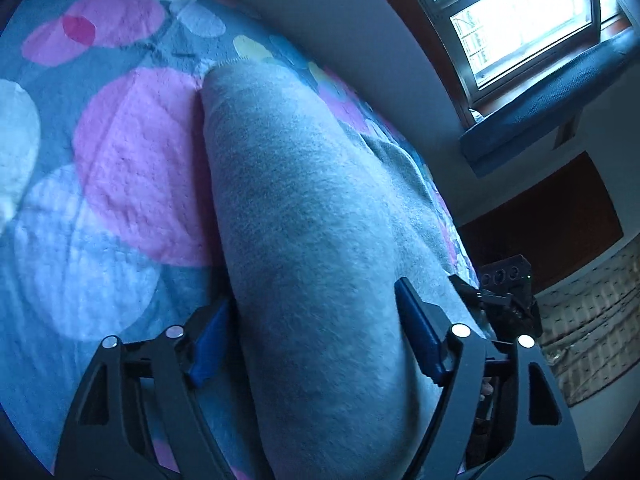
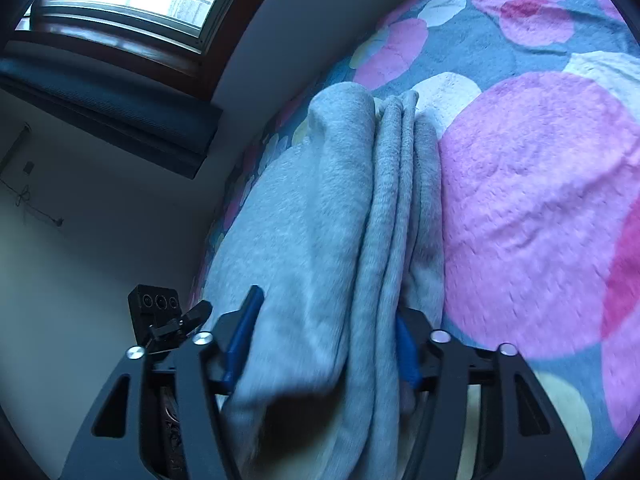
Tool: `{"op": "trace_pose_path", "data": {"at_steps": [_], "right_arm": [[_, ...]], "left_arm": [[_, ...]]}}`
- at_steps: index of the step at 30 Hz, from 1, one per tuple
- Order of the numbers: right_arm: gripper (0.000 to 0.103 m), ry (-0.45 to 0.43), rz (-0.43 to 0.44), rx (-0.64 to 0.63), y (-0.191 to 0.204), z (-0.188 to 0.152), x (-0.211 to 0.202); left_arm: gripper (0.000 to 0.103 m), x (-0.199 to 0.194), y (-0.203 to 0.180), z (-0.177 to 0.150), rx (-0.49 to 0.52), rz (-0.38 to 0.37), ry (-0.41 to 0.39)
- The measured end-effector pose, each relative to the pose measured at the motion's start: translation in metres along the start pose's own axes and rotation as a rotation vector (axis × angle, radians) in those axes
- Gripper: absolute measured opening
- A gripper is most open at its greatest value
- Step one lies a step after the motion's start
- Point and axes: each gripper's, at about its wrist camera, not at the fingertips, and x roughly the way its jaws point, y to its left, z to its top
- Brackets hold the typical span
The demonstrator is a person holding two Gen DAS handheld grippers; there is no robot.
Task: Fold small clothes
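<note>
A grey fleece garment point(image 1: 304, 208) lies folded on a bed cover with pink, white and grey circles point(image 1: 136, 168). In the left wrist view a thick fold of it runs between the blue-padded fingers of my left gripper point(image 1: 312, 316), whose jaws stand wide apart around the cloth. In the right wrist view the garment point(image 2: 328, 216) shows several stacked layers and edges, and passes between the fingers of my right gripper point(image 2: 326, 324), which also stands open around it. The other gripper's body point(image 1: 508, 292) shows beyond the garment's right side.
The bed cover point(image 2: 532, 200) spreads to the right in the right wrist view. A bright window point(image 1: 520, 20) with a dark blue blind point(image 2: 108, 108) is on the wall beyond the bed. A dark wooden panel point(image 1: 540, 220) and a pale wall point(image 2: 100, 240) border the bed's edge.
</note>
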Motion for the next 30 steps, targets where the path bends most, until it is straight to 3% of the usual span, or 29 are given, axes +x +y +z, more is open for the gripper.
{"op": "trace_pose_path", "data": {"at_steps": [5,10,12,13,14,16,23,30], "right_arm": [[0.075,0.021,0.024,0.0,0.003,-0.028,-0.015],[0.075,0.046,0.023,0.013,-0.004,-0.04,-0.008],[0.069,0.068,0.039,0.032,-0.009,-0.047,-0.006],[0.048,0.084,0.033,0.037,-0.009,-0.049,-0.004],[0.036,0.103,0.027,0.043,-0.01,-0.054,-0.004],[0.026,0.104,0.023,0.037,-0.007,-0.057,-0.005],[0.024,0.056,0.074,0.035,0.011,-0.064,-0.031],[0.024,0.076,0.071,0.093,-0.017,-0.072,-0.013]], "left_arm": [[0.092,-0.026,-0.008,-0.026,0.032,-0.065,0.005],[0.092,-0.019,0.001,-0.044,0.012,-0.058,0.051],[0.072,-0.01,0.01,-0.049,-0.028,-0.081,0.079],[0.07,-0.011,0.01,-0.05,-0.027,-0.077,0.069],[0.065,-0.013,0.007,-0.051,-0.016,-0.071,0.064],[0.06,-0.018,0.001,-0.051,0.006,-0.06,0.058],[0.05,-0.041,-0.021,-0.055,0.011,-0.056,0.038],[0.047,-0.049,-0.011,-0.077,0.022,-0.023,0.047]]}}
